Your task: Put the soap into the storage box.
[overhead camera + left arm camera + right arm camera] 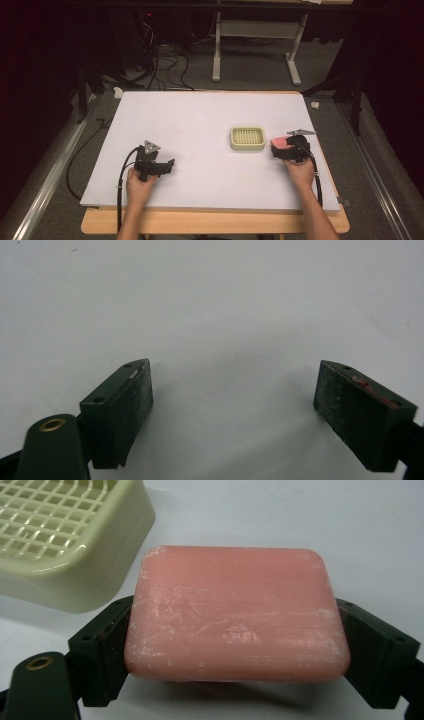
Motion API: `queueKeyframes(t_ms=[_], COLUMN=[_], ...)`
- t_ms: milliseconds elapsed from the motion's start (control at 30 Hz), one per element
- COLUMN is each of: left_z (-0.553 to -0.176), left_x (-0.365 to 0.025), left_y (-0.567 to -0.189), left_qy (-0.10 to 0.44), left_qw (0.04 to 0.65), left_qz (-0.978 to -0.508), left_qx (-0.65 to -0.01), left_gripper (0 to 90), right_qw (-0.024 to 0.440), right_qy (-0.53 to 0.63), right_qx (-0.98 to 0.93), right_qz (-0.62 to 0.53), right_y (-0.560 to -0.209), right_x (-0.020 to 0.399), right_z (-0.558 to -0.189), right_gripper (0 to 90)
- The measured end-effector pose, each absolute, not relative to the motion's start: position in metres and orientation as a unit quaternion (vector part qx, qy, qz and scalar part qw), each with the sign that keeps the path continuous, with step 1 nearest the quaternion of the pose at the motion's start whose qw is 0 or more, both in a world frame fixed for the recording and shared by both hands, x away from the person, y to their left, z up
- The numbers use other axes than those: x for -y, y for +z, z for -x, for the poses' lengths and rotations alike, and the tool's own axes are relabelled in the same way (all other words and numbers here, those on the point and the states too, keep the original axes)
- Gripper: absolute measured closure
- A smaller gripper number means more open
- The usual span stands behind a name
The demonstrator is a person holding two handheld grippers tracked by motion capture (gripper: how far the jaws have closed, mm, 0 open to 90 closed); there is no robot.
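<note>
A pink bar of soap (235, 615) sits squeezed between the two black jaws of my right gripper (235, 645), flat side up. In the high view that gripper (286, 148) is at the right of the white board, with the soap (280, 143) just right of a cream soap dish (247, 138) with a grid floor. The soap dish (65, 535) lies close by at upper left in the right gripper view, with nothing in it. My left gripper (167, 166) rests at the board's near left; its jaws stand wide apart over bare white surface (235, 390).
The white board (200, 115) lies on a wooden table (215, 222). Beyond its far edge are black cables (165, 65) on grey carpet and the legs of a white stand (255, 45). Metal rails (45, 185) run along both sides.
</note>
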State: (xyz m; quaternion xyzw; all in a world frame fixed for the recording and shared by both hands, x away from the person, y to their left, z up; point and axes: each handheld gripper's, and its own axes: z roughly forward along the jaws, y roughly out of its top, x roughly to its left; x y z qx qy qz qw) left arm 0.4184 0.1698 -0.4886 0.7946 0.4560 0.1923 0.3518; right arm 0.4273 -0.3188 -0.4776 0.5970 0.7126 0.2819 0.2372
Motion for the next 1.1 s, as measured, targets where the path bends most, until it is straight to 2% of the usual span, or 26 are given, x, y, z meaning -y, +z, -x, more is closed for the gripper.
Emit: queueKeyframes(t_ms=[633,1100], left_z=[-0.418,-0.418], left_x=[-0.170,-0.170], left_y=[-0.489,-0.488], left_qy=[0.193,0.193], left_qw=[0.351,0.350], left_qz=[-0.795,-0.796], left_qx=[-0.456,-0.455], left_gripper=[16.5,16.4], right_qw=[0.220,0.203], right_qy=[0.337,0.377], right_qx=[-0.702,-0.718], right_qz=[-0.588,-0.548], right_y=[-0.457,-0.439], right_x=[0.322,0.302], right_z=[-0.408,-0.392], right_gripper=[13.6,13.6])
